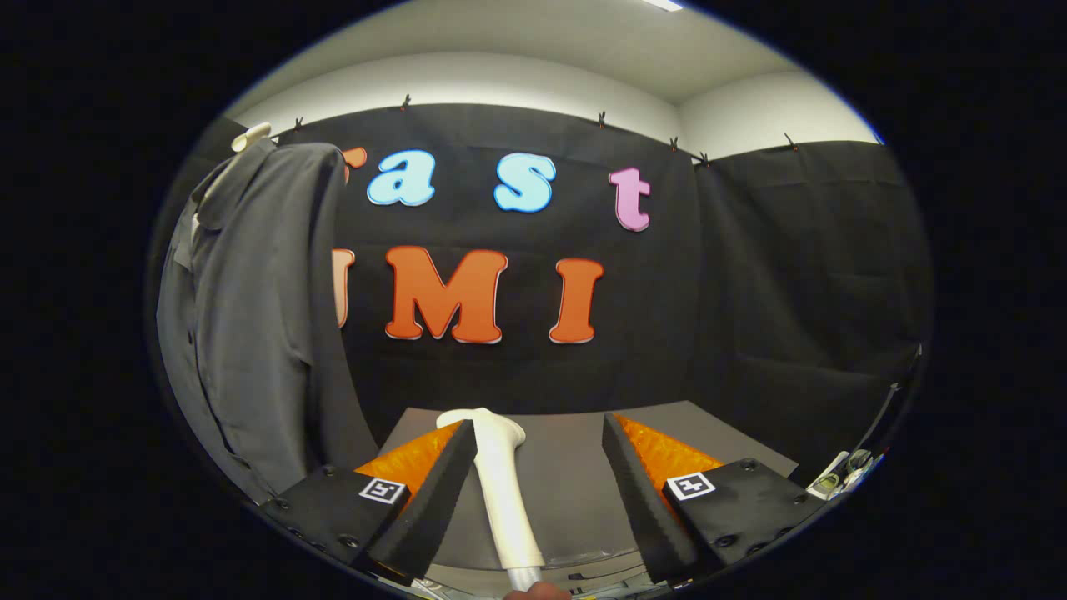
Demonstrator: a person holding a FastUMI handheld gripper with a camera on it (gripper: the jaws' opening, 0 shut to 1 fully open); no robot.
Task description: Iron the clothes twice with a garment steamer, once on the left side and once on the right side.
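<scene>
Your fingers [538, 492] stand spread, and the white garment steamer handle [503, 483] rises between them, its long axis running from 6 o'clock up toward 12. It lies against the left finger, while the right finger stands clear of it, so nothing is pinched yet. Its head ends just past the fingertips, over the grey counter [575, 467]. The dark grey shirt [250, 317] hangs on its hanger off at 10 o'clock, well apart from the steamer, so I judge the next move swings left.
</scene>
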